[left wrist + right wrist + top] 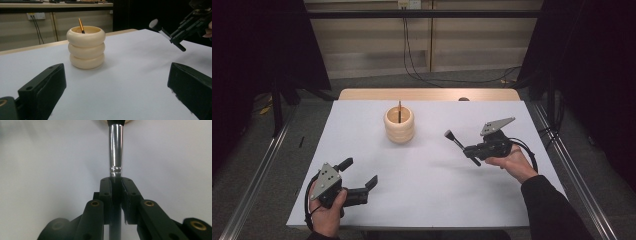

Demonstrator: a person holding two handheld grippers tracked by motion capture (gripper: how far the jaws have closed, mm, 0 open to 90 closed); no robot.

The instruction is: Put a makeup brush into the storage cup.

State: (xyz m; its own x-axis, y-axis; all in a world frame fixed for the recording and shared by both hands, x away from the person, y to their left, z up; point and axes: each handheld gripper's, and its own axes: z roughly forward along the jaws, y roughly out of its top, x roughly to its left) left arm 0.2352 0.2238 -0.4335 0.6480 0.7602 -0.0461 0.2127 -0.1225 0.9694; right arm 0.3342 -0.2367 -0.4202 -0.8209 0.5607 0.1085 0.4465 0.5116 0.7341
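- Right hand-held gripper (468, 149): clenched on a makeup brush w/ black handle, silver metal ferrule and dark bristle head (455, 140). Right gripper view confirms jaws pinched tight on the handle just below the ferrule (116, 150).
- Brush held clear of the white table (422, 200), head end pointing ahead of the jaws, toward the holder.
- Cream-coloured ribbed holder, shaped like three stacked rings (399, 126): stands upright ahead of right hand-held gripper, apart from it. Already contains one thin orange-handled brush (81, 25), leaning on the rim.
- Left hand-held gripper (362, 177): released, jaws wide, nothing between them; sits well short of the holder, idle.
- Step in hand (judgement): carry phase, brush gripped, en route to holder.
- Next move calls for: bring brush over holder opening, tip it near upright, lower in clear of the orange brush, then release. Risk: nudging the holder; left hand-held gripper could steady it.
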